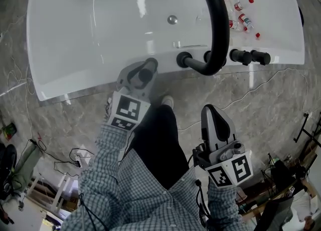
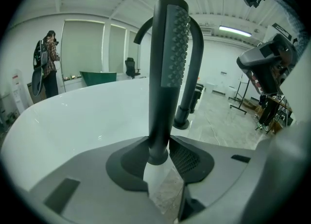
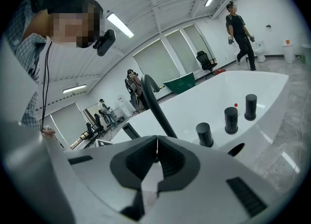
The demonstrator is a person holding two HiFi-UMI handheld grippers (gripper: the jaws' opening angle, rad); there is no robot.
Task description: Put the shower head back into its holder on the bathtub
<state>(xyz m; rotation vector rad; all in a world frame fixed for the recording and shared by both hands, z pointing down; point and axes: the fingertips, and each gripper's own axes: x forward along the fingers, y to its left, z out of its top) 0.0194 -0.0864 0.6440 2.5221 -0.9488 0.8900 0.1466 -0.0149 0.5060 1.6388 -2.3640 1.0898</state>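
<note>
A black stick-shaped shower head (image 2: 170, 48) stands upright with its nozzles to the right. My left gripper (image 2: 159, 152) is shut on the lower end of its handle. From the head view, that gripper (image 1: 144, 70) hangs over the near rim of the white bathtub (image 1: 90, 24), left of the black curved spout (image 1: 216, 19). My right gripper (image 1: 211, 110) hangs lower right over the floor, shut and empty, its jaws touching (image 3: 155, 146). A dark oval opening (image 3: 235, 149) shows in the tub rim in front of the black knobs (image 3: 231, 119).
Black knobs (image 1: 239, 56) line the rim right of the spout base. Small red-capped bottles (image 1: 243, 18) lie in the tub near a round drain (image 1: 172, 19). Cables (image 1: 251, 84) run over the marble floor. People (image 3: 238, 26) stand in the background.
</note>
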